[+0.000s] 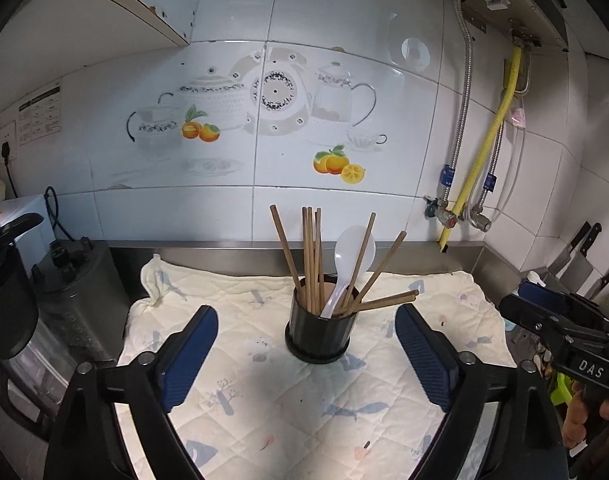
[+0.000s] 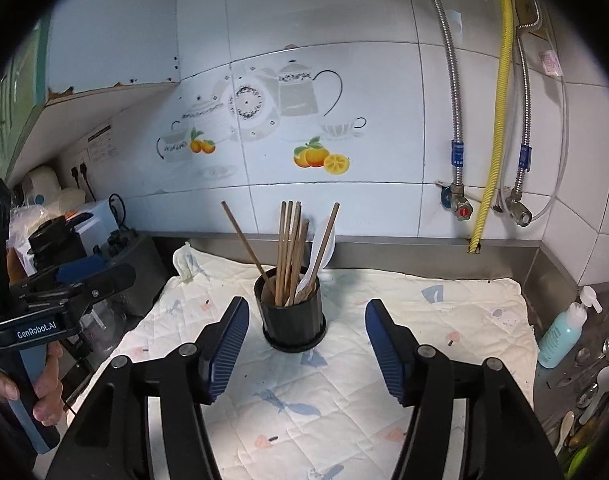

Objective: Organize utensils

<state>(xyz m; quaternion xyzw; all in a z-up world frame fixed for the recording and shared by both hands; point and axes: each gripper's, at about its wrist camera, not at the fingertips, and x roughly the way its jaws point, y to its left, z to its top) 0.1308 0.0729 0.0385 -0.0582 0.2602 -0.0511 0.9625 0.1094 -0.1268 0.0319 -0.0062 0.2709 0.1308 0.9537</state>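
A black round holder [image 1: 318, 328] [image 2: 292, 320] stands upright on a quilted white cloth [image 1: 304, 400]. Inside it are several wooden chopsticks [image 1: 310, 256] [image 2: 288, 248], leaning apart, and one white spoon [image 1: 350, 256] [image 2: 322, 248]. My left gripper [image 1: 306, 316] is open; its blue pads stand wide on either side of the holder, nearer the camera, touching nothing. My right gripper [image 2: 307, 306] is open too, with the holder just beyond its tips. Each gripper shows at the edge of the other's view, the right gripper [image 1: 524, 304] and the left gripper [image 2: 104, 276], both hand-held and empty.
A dark blender and other appliances [image 1: 76, 280] crowd the cloth's left edge. Knives [image 1: 576, 256] hang at the right. A blue bottle [image 2: 560, 336] and loose spoons [image 2: 596, 384] lie right of the cloth. Pipes and valves [image 2: 460, 200] run down the tiled back wall.
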